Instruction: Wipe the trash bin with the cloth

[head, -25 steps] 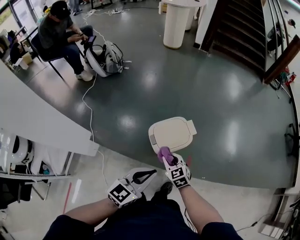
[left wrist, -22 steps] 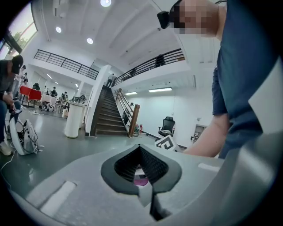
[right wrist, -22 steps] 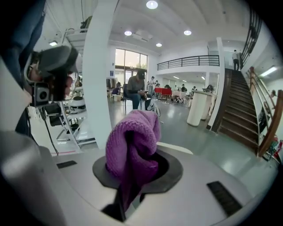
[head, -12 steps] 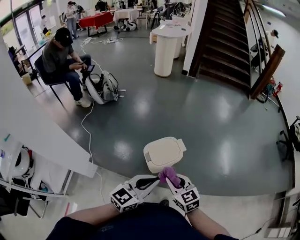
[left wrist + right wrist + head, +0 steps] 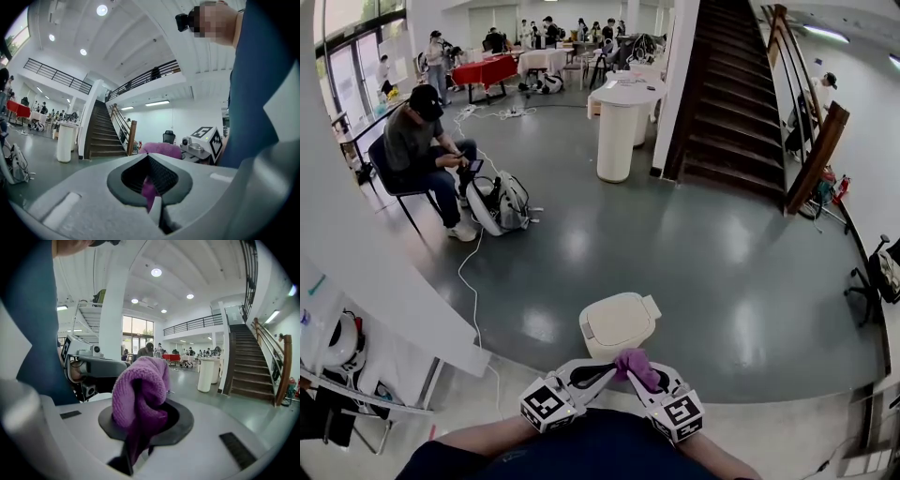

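Where grey floor gleams, trash bin, staircase, purple cloth

Open lobby hall — staircase, mezzanine railing, distant tables

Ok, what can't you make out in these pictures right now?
Bin: lower near side partly hidden in the head view by the cloth and right gripper; absent from both gripper views.
Marks on the bin lid: too small in the head view.
Right gripper's tips: wrapped by the cloth in the right gripper view.
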A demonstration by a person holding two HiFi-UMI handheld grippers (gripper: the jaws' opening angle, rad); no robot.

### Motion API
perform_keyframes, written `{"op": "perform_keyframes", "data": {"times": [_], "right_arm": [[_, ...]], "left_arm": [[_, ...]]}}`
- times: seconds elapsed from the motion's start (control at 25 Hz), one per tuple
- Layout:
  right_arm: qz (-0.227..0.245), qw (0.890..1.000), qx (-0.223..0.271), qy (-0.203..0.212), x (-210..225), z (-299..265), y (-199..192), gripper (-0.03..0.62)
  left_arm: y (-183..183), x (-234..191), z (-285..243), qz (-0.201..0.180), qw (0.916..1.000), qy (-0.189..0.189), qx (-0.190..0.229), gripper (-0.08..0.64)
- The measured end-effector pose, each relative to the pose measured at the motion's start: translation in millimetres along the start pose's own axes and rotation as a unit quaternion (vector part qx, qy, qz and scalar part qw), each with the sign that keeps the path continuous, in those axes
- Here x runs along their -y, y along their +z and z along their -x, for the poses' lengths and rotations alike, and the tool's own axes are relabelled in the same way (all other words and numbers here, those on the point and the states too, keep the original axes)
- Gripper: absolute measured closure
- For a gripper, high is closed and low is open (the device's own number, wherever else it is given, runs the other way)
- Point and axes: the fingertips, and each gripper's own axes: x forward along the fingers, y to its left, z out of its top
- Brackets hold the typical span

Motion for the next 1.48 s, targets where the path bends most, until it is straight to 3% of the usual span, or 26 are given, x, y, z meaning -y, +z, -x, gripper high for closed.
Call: {"op": "perform_keyframes", "data": {"times": [1.48], "right_arm": [[-0.013,1.000,0.006,-0.002,-11.7,4.2,-9.9,0.518]], "left_arm": [[-7.0,5.9,0.3,-0.005,0.9999,-0.010,-0.007,0.563]]}}
